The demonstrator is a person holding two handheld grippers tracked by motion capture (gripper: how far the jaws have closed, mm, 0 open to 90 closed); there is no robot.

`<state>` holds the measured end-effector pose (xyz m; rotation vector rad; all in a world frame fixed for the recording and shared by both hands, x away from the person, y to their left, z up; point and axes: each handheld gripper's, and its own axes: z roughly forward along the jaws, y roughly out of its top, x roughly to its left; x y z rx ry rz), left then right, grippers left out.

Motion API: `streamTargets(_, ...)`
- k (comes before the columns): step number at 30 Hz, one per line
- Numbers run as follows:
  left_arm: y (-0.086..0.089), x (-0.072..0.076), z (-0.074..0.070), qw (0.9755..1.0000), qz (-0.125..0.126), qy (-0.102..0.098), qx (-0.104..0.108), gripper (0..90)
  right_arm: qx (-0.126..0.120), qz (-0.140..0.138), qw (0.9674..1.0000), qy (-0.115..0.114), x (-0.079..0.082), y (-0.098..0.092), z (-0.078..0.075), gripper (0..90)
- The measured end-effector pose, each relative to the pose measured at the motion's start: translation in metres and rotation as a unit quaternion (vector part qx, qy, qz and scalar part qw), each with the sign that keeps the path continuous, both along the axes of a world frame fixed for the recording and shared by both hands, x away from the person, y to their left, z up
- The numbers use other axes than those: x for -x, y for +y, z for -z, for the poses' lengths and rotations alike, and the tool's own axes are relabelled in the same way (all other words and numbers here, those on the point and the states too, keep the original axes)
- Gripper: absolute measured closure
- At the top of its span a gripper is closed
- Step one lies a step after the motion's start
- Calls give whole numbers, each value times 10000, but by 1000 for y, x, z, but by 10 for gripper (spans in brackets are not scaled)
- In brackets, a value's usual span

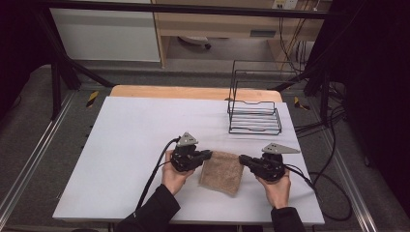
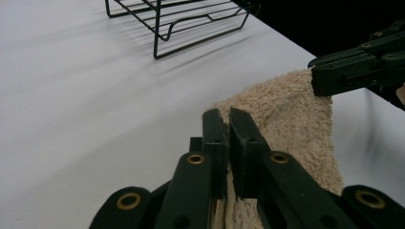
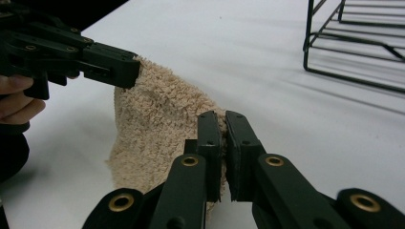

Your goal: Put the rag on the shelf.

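A beige terry towel point(image 1: 222, 172) hangs between my two grippers, lifted at its top corners with its lower edge near the white table point(image 1: 135, 135). My left gripper point(image 1: 210, 154) is shut on the towel's left top corner. In the left gripper view my own jaws point(image 2: 228, 119) pinch the towel point(image 2: 291, 119) edge, and the right gripper's jaws point(image 2: 321, 78) clamp the far corner. My right gripper point(image 1: 241, 158) is shut on the right top corner. In the right gripper view my jaws point(image 3: 223, 121) hold the towel point(image 3: 153, 124), with the left gripper point(image 3: 128, 69) on the other corner.
A black wire rack point(image 1: 255, 113) stands at the back right of the table; it also shows as the rack point(image 2: 181, 16) and the rack point(image 3: 356, 43) in the gripper views. Cables trail off both grippers. Wooden table edge point(image 1: 193, 92) lies behind the white sheet.
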<state>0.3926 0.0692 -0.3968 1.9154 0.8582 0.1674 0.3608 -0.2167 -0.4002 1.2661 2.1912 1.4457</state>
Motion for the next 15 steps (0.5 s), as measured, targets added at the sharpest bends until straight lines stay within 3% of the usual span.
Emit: streamTargets(15,3,10,-16,9989,-67,-359,307,852,53,-14,9989,-475,8,-1,-19,858)
